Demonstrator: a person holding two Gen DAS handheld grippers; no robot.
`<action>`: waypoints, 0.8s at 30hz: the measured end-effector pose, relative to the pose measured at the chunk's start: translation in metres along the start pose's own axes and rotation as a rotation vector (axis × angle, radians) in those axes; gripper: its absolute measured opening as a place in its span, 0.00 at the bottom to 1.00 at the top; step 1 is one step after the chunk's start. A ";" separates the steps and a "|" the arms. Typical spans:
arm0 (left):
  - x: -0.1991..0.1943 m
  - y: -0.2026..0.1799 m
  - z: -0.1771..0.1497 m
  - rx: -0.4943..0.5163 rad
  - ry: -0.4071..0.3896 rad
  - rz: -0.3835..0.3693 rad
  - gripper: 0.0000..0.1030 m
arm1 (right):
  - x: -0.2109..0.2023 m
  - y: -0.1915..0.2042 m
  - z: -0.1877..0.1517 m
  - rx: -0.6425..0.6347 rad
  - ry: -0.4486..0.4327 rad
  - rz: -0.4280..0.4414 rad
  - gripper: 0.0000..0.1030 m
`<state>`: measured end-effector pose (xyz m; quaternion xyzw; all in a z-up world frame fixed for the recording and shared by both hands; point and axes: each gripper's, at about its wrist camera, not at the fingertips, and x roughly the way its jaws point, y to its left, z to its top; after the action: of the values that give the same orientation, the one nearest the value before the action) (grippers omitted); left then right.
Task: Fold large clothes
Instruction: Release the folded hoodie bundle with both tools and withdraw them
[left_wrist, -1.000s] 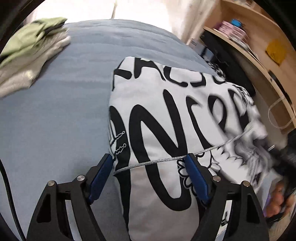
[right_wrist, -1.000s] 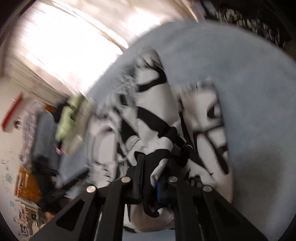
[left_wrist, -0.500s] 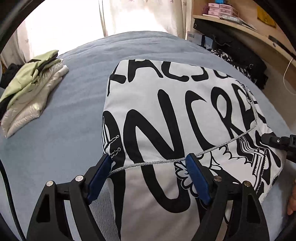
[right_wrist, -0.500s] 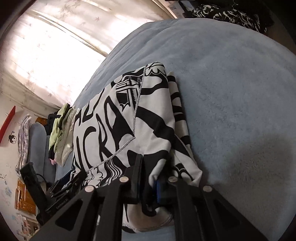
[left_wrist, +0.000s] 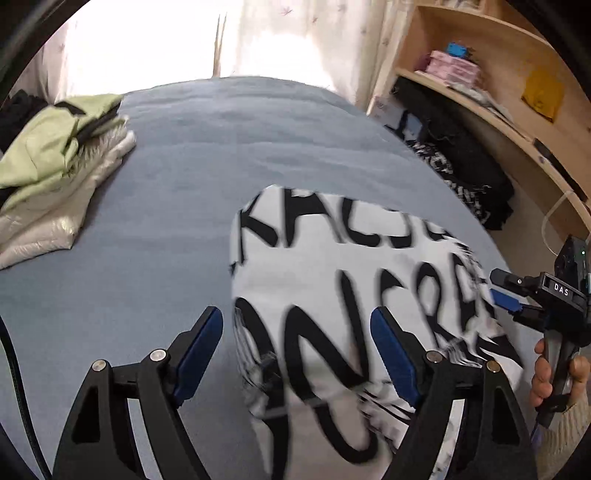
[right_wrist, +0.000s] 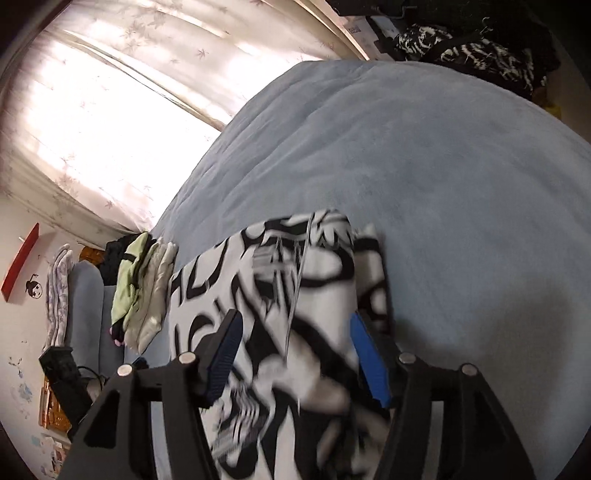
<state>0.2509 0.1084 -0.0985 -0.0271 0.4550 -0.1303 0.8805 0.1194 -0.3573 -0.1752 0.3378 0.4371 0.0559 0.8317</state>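
A white garment with bold black lettering (left_wrist: 332, 280) lies folded on the blue bed (left_wrist: 221, 155). It also shows in the right wrist view (right_wrist: 295, 295). My left gripper (left_wrist: 295, 350) is open and empty above the garment's near left edge. My right gripper (right_wrist: 295, 350) is open and empty over the garment's right end, and it shows at the right edge of the left wrist view (left_wrist: 506, 291). Both views are blurred by motion.
A stack of folded green and cream clothes (left_wrist: 55, 177) sits at the bed's far left, also seen in the right wrist view (right_wrist: 144, 288). Dark clothes (left_wrist: 461, 173) lie heaped beside the bed under wooden shelves (left_wrist: 498, 92). A curtained window (right_wrist: 110, 110) stands behind the bed.
My right gripper has opened and let go of the garment's edge. Both grippers have pulled back and up from the garment, which now lies on the bed.
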 end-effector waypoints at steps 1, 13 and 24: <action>0.008 0.006 0.002 -0.016 0.021 0.002 0.78 | 0.007 -0.001 0.006 -0.005 0.009 -0.015 0.59; 0.059 -0.001 0.013 0.016 0.053 0.069 0.86 | 0.022 0.017 0.016 -0.186 -0.029 -0.125 0.06; 0.072 -0.041 0.007 0.155 0.054 0.146 0.86 | 0.024 -0.004 0.007 -0.147 -0.057 -0.239 0.08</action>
<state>0.2881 0.0502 -0.1446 0.0779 0.4676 -0.1011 0.8747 0.1385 -0.3542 -0.1915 0.2228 0.4451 -0.0213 0.8671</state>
